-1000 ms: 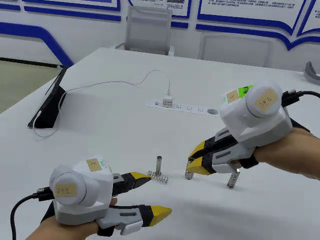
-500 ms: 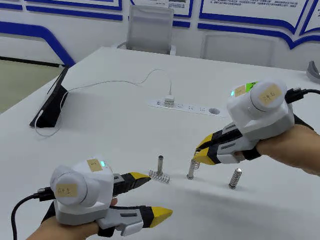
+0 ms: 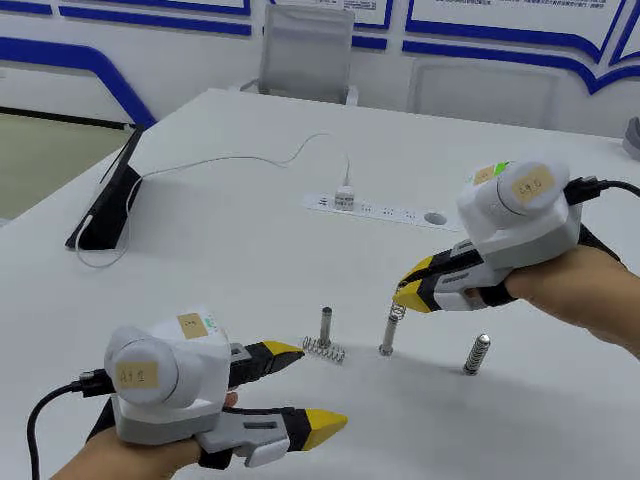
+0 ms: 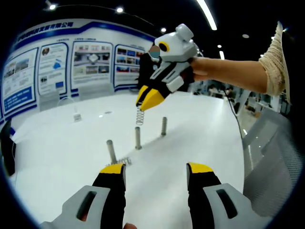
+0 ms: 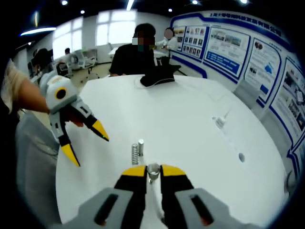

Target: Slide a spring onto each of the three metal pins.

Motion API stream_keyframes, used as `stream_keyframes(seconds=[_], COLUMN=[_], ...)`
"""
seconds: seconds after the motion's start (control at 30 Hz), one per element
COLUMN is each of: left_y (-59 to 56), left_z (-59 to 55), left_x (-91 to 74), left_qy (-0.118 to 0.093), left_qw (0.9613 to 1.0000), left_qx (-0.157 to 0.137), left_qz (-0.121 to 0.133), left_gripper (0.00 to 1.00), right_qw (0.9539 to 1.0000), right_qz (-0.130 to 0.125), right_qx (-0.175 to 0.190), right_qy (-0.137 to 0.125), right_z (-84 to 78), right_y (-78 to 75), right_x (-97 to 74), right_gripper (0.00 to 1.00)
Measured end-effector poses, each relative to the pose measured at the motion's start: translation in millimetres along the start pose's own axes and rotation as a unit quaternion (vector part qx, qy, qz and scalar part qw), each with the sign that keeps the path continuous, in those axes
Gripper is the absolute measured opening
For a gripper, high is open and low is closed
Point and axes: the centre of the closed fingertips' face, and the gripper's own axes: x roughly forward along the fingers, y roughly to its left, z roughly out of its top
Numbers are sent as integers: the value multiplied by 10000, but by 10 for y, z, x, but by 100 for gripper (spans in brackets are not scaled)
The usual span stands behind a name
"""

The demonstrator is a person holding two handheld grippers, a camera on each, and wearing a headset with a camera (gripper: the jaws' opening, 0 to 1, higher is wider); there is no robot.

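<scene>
- We see the right hand-held gripper [image 3: 405, 297] clenched on a thin coiled-wire spring [image 3: 397, 312], whose lower end is over the top of the middle pin [image 3: 386, 340], a smooth metal cylinder.
- The left hand-held gripper [image 3: 305, 390] sits released, its yellow tips well apart and grasping nothing.
- A loose spring [image 3: 323, 349] lies flat just beside the bare left pin [image 3: 325, 322].
- The right pin [image 3: 477, 353] wears its coil, upright on the glossy white surface [image 3: 220, 260].

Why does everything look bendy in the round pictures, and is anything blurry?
Left gripper view: the fisheye lens bends the white table and blue-and-white wall posters into curves. Right gripper view: same bending, and the small silver coil spring between the jaws looks blurry, very close. Head view: lines look straight, shadows faint.
</scene>
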Motion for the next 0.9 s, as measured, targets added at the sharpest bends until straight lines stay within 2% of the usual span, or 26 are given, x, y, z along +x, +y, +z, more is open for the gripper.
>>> stream_keyframes(seconds=[0.6,0.9], left_y=[23,28], left_z=[-39,-52], left_x=[-21,-12], left_qy=[27,43], left_qw=[10000,10000], left_qx=[-54,-65], left_qz=[25,11], left_gripper=[51,51], right_qw=[9998,9994], right_qz=[25,45], right_qx=[164,274], right_qy=[110,200], right_z=[-105,-219], right_y=[-34,-24], right_x=[141,229], right_gripper=[12,12])
